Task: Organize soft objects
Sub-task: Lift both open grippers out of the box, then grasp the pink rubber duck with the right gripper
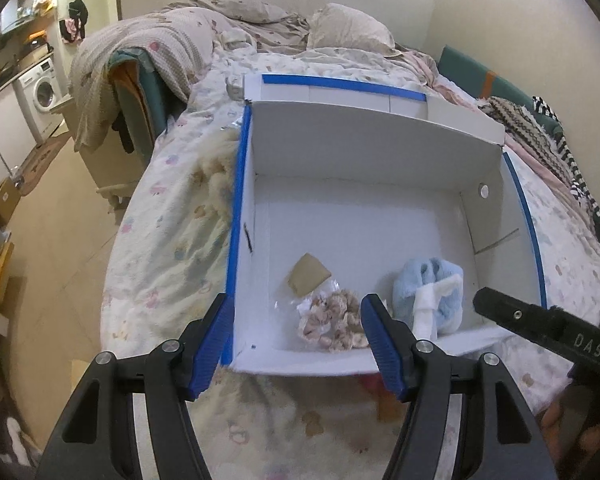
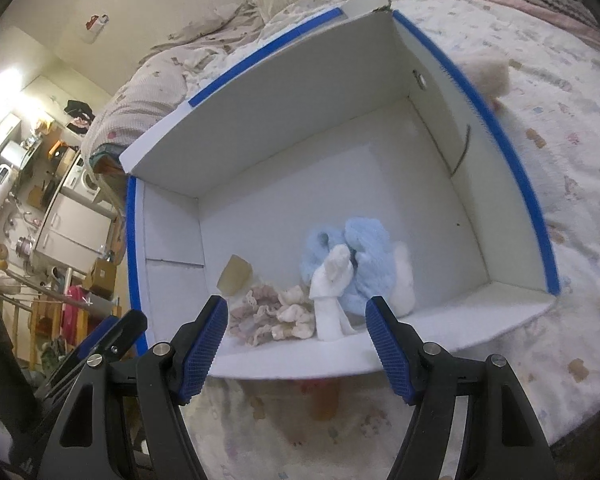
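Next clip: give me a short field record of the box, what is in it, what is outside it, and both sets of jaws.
setting: bed with patterned cover
container: white box, blue-taped edges, open
in box: blue fluffy item, white sock, pink frilly fabric, tan card
outside box: cream fluffy item on the bed
left gripper: jaws open, empty
right gripper: jaws open, empty

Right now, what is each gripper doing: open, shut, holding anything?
Left gripper: open, empty, above the white cardboard box.
Right gripper: open, empty.
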A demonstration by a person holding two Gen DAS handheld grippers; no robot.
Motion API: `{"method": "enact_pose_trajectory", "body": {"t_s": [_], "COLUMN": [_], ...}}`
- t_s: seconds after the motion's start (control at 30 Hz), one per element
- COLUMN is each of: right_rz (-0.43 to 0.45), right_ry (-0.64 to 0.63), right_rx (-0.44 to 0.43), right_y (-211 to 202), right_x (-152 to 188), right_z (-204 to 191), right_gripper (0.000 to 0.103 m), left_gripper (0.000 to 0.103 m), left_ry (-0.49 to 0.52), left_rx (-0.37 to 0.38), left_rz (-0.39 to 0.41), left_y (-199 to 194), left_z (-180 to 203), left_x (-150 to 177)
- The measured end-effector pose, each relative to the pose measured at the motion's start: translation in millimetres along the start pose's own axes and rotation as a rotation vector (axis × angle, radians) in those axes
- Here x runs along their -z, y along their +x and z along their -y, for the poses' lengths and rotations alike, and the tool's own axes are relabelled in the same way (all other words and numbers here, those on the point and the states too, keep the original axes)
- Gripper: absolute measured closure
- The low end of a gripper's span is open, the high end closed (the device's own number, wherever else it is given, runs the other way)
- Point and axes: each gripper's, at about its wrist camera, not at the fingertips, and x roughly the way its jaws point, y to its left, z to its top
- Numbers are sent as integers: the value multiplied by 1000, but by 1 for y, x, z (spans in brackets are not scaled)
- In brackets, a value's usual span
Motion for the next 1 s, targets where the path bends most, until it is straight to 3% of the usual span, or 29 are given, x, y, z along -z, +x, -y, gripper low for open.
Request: {"method": "enact_pose_trajectory", "body": {"t_s": [0.43, 0.73, 1.0], "right_rz": [10, -43, -101], "right_ry": [-4, 6, 96], "right_rx": [-3, 58, 39], "right_y": [-27, -15, 9], "right_x": [29, 38, 37], "right_z": [19, 39, 51], "right_gripper": [28, 28, 28], "left_gripper": [40, 40, 40], "left_ry": [25, -28, -78], "left_rx": [-49, -69, -48], "left_rz": [-4, -51, -90], "left_y": [-17, -8, 0], "left_z": [-25, -48, -55], "left_x": [44, 53, 50]}}
